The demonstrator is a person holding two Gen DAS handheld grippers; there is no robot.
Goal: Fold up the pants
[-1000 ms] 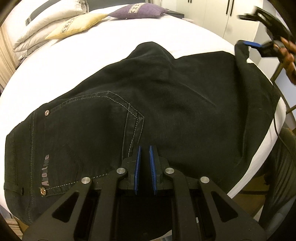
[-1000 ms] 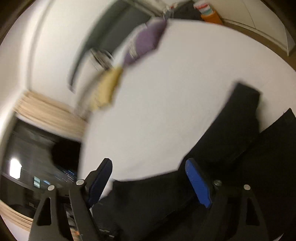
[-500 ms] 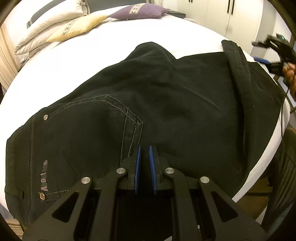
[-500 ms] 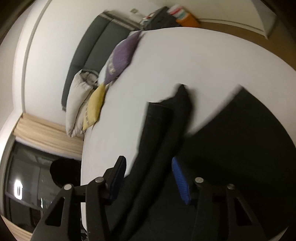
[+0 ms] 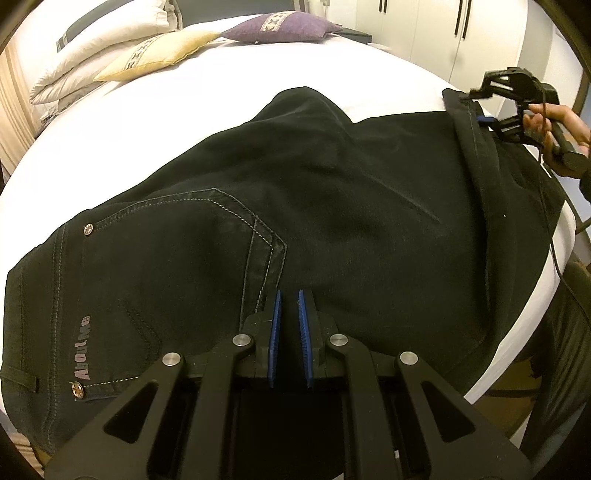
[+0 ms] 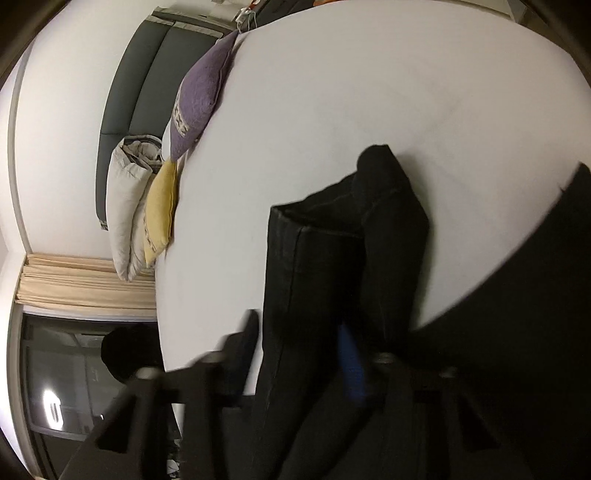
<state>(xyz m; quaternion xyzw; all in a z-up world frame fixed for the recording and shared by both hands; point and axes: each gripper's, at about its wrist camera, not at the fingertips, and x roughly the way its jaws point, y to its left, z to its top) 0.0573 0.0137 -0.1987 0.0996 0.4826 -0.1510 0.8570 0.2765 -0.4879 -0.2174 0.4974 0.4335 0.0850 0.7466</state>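
The black pants (image 5: 295,221) are lying spread across the bed (image 5: 229,81), already doubled leg over leg, ahead of the left gripper (image 5: 290,332), which is resting nearly closed on the seat. The right gripper (image 6: 295,354) has just been closing around the leg cuffs (image 6: 332,236); the crosswise folds are remaining.

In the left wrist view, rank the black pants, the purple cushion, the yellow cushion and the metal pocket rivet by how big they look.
1. black pants, by far the largest
2. yellow cushion and purple cushion: look alike, and both lie far off, so unranked
3. metal pocket rivet, smallest
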